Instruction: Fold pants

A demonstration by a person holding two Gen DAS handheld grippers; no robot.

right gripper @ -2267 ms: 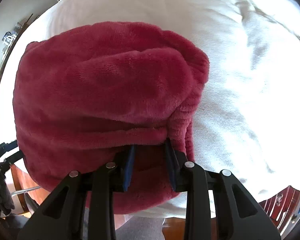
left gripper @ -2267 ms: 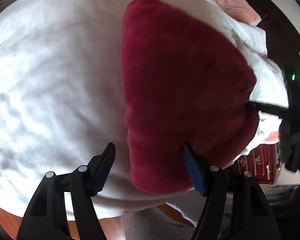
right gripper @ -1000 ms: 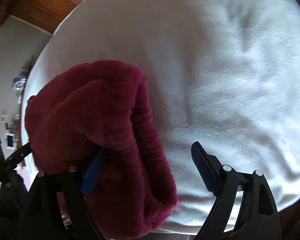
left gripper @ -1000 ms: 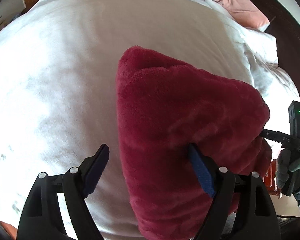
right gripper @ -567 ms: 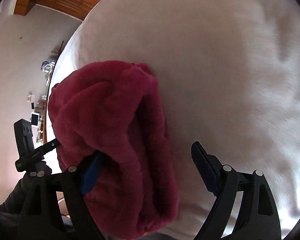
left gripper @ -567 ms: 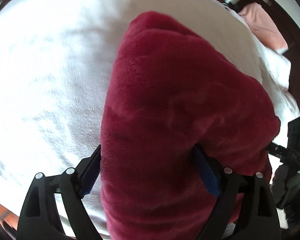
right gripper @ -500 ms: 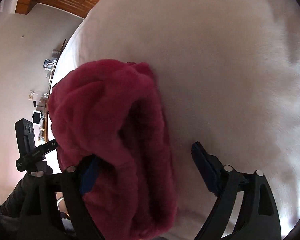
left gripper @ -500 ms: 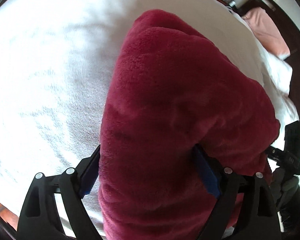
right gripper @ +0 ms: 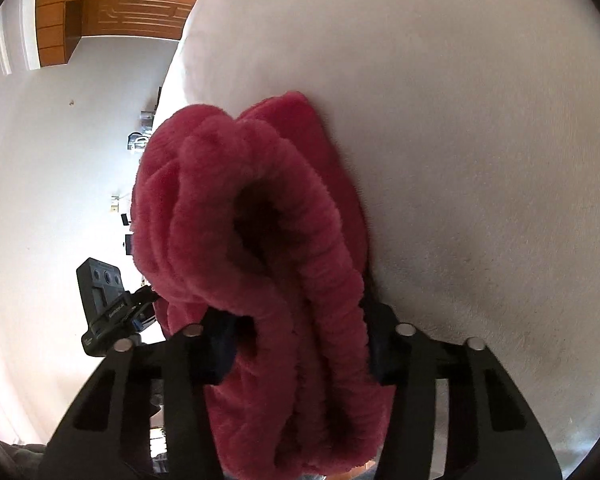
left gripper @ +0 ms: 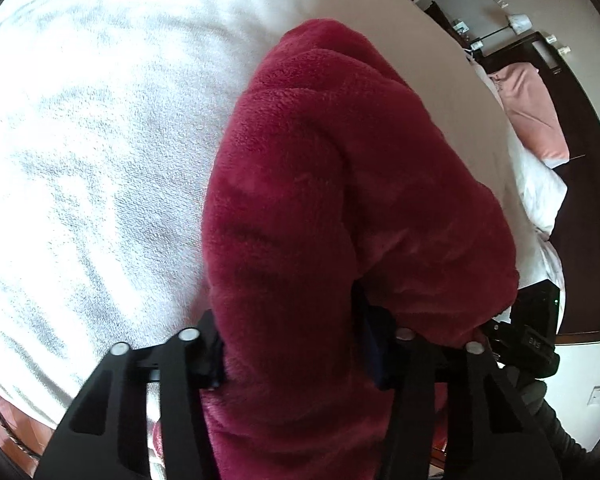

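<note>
Pants (left gripper: 340, 220) already bundled into a thick fleece stack, lifted against the white bed (left gripper: 100, 140). Your left claw (left gripper: 292, 356) and right claw (right gripper: 300, 348) each clamp an end. Left, likely: set down, flatten, release.

White fleece blanket (left gripper: 100, 152) covers the bed, lit bright w/ streaky shadows; pink pillow (left gripper: 534, 114) sits at the blanket's far right end, against a dark headboard (left gripper: 592, 152); white pillow (left gripper: 538, 188) lies just below the pink one, touching it; small lamp & bits on the wall beyond the pillow, too small to tell; in the right wrist view, wood panelling (right gripper: 112, 8) runs along the top, left of the blanket, above a plain white wall (right gripper: 52, 168).
</note>
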